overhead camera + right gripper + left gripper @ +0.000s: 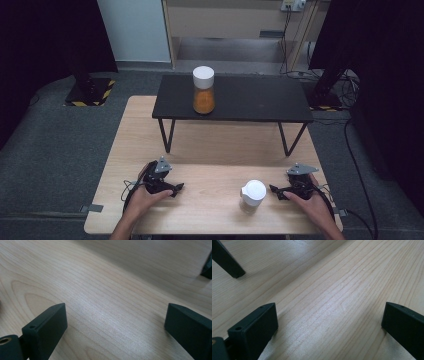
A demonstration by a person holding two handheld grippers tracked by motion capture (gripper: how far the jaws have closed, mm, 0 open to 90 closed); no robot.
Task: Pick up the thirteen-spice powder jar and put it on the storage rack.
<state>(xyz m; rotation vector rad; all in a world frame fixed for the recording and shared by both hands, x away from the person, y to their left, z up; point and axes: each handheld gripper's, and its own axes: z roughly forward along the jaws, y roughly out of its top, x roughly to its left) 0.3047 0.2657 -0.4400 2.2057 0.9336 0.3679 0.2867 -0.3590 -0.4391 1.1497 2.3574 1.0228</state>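
Grey carpet covers the floor around a light wooden table (210,145), with dark curtains at both sides and a pale wall panel at the far end. On the far half of the table stands a low black bench (250,100) on thin metal legs.

Left side, near edge: the left gripper (177,189) lies low on the wood under the person's left hand (142,197), pointing toward the middle of the table. In the left gripper view its jaws stand wide apart, with bare wood grain between them and nothing held. One black bench leg (227,261) meets the table at the far left of that view.

Centre, far: an orange-filled jar (203,90) with a white lid stands upright on the left part of the bench top, well apart from both grippers.

Centre-right, near: a white-lidded jar (251,196), clear-bodied and without visible contents, stands upright on the table between the two grippers, nearer the right one.

Right side, near edge: the right gripper (274,191) rests low under the person's right hand (310,200), pointing left toward the white-lidded jar, just beside it. Whether it touches the jar cannot be told. In the right gripper view the jaws stand wide, bare wood between them, gripping nothing. Cables trail from both grippers toward the near table edge.
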